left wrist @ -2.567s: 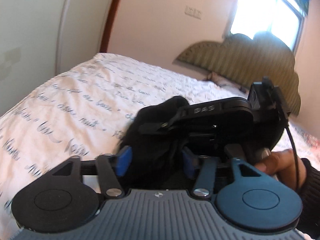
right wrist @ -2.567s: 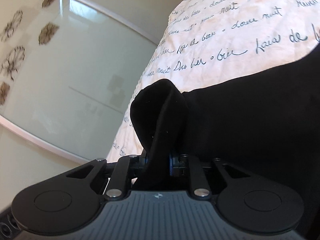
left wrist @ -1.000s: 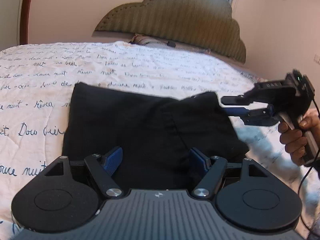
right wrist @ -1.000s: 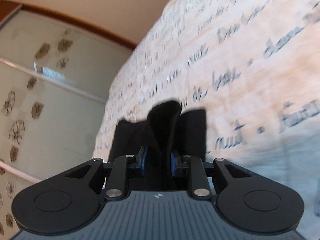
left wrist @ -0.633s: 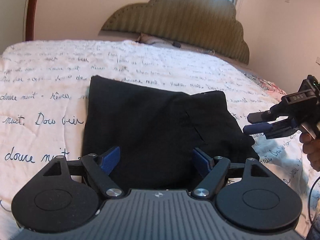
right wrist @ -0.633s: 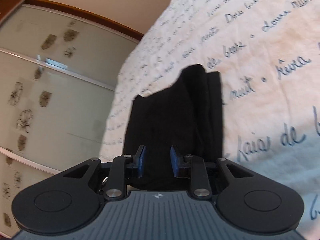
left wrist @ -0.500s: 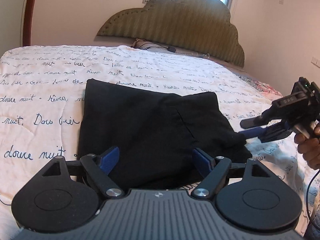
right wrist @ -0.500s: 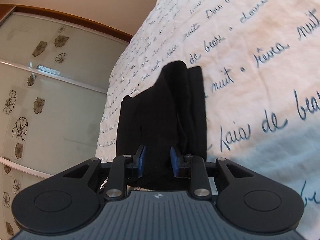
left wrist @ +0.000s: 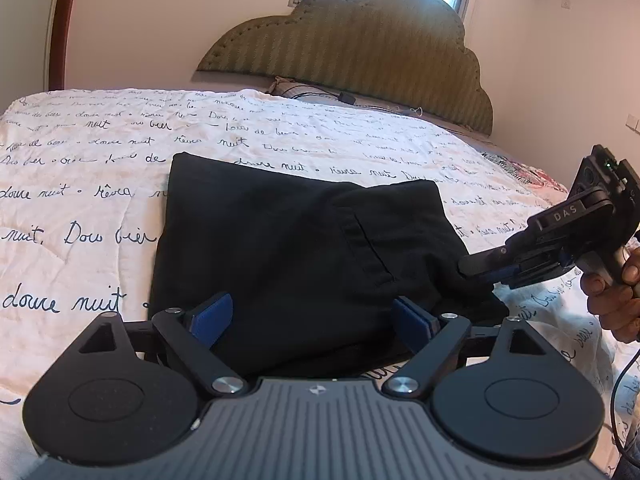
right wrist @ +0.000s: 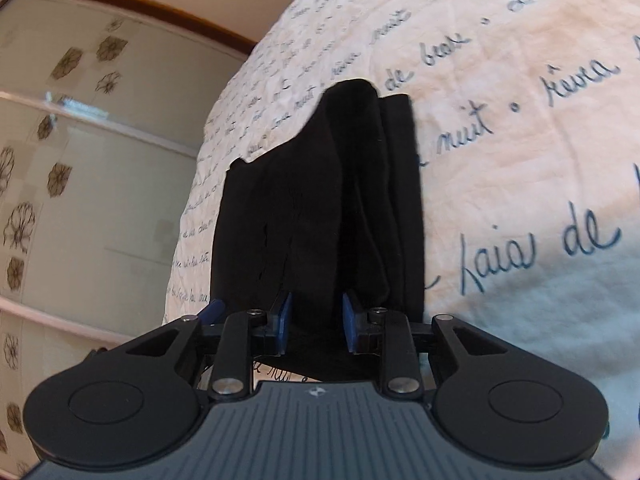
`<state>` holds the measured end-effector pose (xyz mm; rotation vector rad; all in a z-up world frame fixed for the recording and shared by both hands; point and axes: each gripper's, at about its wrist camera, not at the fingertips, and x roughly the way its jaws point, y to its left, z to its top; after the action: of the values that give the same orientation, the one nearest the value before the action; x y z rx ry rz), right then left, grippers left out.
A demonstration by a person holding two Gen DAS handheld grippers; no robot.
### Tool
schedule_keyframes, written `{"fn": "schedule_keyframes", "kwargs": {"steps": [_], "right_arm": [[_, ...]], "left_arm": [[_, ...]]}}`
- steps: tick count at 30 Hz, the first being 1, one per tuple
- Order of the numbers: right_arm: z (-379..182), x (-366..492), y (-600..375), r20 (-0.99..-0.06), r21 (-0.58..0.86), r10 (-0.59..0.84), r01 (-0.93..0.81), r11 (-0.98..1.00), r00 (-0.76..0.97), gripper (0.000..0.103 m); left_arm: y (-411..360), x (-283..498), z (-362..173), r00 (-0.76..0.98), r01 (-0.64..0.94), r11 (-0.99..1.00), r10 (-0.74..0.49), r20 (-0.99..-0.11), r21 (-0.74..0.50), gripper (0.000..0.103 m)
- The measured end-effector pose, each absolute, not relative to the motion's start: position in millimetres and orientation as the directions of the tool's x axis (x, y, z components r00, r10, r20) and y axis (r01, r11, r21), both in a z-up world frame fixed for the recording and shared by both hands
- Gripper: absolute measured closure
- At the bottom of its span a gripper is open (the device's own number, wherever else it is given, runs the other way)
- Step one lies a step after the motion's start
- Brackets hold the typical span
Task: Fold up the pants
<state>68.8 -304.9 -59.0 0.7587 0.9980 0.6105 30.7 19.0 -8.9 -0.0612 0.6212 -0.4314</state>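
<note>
The black pants (left wrist: 288,248) lie folded into a flat rectangle on the white bedspread (left wrist: 80,168) with dark script. My left gripper (left wrist: 312,318) is open and empty, its blue pads wide apart over the near edge of the pants. My right gripper (right wrist: 315,322) is partly open, and a fold of the pants (right wrist: 320,216) lies loose between its blue pads. In the left wrist view the right gripper (left wrist: 478,268) sits at the pants' right near corner, held by a hand.
A padded olive headboard (left wrist: 360,52) and a pillow stand at the far end of the bed. A frosted wardrobe door (right wrist: 88,184) with flower prints runs along the bed's side. The bedspread stretches bare to the left and beyond the pants.
The right gripper has let go of the fold it pinched and its pads stand apart. The left gripper has drawn back and the folded pants lie flat.
</note>
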Motion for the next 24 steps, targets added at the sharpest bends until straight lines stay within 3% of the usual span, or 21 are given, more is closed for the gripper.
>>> {"fn": "schedule_keyframes", "kwargs": {"steps": [5, 11, 14, 17, 24], "right_arm": [[-44, 64, -328, -0.503, 0.770, 0.724, -0.135, 0.623, 0.471, 0.098], [-58, 63, -341, -0.519, 0.782, 0.718, -0.081, 0.618, 0.464, 0.098], [-57, 59, -344, -0.464, 0.830, 0.745, -0.061, 0.555, 0.480, 0.091], [-60, 59, -345, -0.443, 0.858, 0.771, -0.033, 0.513, 0.457, 0.063], [-65, 62, -338, -0.472, 0.855, 0.776, 0.003, 0.519, 0.418, 0.062]], "left_arm": [[22, 30, 8, 0.721, 0.383, 0.892, -0.451, -0.526, -0.240, 0.013], [13, 37, -16, 0.714, 0.382, 0.903, -0.424, -0.557, -0.198, 0.009], [9, 31, -14, 0.721, 0.397, 0.902, -0.422, -0.549, -0.171, 0.008], [12, 33, -14, 0.715, 0.397, 0.898, -0.431, -0.550, -0.187, 0.008], [9, 30, -17, 0.726, 0.404, 0.900, -0.423, -0.542, -0.163, 0.006]]}}
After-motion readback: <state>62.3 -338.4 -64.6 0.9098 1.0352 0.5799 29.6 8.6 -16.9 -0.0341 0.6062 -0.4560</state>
